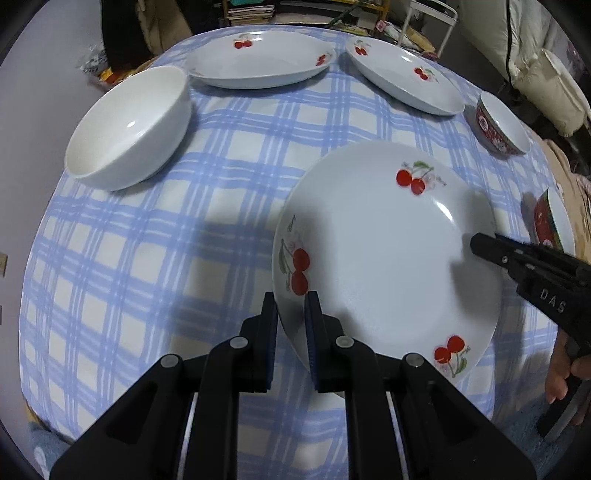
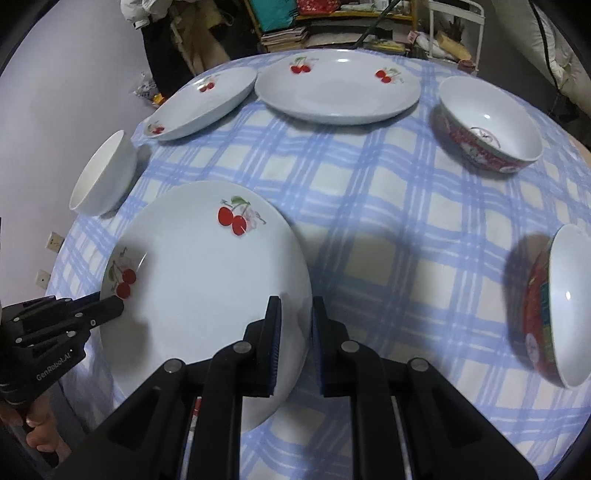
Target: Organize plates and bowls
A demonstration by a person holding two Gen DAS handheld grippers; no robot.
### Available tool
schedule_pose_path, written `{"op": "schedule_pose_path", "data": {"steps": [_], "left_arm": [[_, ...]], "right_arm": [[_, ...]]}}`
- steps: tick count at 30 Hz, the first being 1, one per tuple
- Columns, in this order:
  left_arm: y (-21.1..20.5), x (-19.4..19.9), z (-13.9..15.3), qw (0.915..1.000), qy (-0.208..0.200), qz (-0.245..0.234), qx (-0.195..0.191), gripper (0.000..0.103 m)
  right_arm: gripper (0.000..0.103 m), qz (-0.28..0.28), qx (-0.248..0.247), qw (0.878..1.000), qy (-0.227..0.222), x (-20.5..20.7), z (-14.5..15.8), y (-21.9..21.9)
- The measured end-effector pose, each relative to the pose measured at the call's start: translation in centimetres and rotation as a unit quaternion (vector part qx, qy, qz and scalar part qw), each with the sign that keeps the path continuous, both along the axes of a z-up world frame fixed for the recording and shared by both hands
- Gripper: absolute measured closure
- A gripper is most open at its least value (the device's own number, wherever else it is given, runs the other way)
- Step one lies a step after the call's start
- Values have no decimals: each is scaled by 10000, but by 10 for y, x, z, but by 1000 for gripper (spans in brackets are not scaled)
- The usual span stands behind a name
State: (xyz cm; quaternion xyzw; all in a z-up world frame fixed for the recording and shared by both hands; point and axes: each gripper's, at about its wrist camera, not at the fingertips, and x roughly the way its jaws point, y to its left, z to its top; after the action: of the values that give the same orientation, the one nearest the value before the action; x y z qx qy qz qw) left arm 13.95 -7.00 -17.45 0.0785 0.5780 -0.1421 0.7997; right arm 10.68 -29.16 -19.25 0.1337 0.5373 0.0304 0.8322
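A white cherry plate is near the table's front, also in the right wrist view. My left gripper is shut on its left rim. My right gripper is shut on its right rim and shows in the left wrist view. Two more cherry plates lie at the back. A plain white bowl sits at the left. Two red patterned bowls sit at the right.
The round table has a blue checked cloth. Shelves with books and a white metal frame stand behind the table. White bedding is at the far right.
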Motion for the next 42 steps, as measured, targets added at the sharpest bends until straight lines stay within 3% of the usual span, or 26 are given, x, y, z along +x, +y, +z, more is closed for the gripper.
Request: {"op": "schedule_pose_path", "data": {"steps": [3,5,7,11,15,18,23,34,39,42], "left_arm": [[8,0,2,9996,128,198,-149,87],[9,-2,-1,9995,175,272,5,84],[8,-6,-4,9993,159,299,169,84],[7,-13,-3,9990,74,326,297,84],[11,-10,-2,9991,86,395,84,84],[9,-12,-2,9993,33,302,220,84],[4,-11,-4,9990,-80,209,388,84],[7,-10,-6,9987,129,255,419,83],[11,-11,12,9974,4,224,687,81],[17,-6,35,9975,-257,282,592,79]], "right_arm": [[86,43,53,9999,-96,-4,5,3],[86,37,280,9995,-112,-7,8,5],[86,-28,503,9987,-2,-8,4,5],[86,42,261,9994,210,-10,-2,14],[86,101,383,9985,387,-12,-12,11],[87,55,691,9959,589,-7,-26,3],[87,123,461,9971,590,-9,-22,9],[87,128,372,9974,611,-10,-18,10],[87,-59,484,9981,365,-14,-3,-2],[87,48,204,9995,224,-5,15,-5]]}}
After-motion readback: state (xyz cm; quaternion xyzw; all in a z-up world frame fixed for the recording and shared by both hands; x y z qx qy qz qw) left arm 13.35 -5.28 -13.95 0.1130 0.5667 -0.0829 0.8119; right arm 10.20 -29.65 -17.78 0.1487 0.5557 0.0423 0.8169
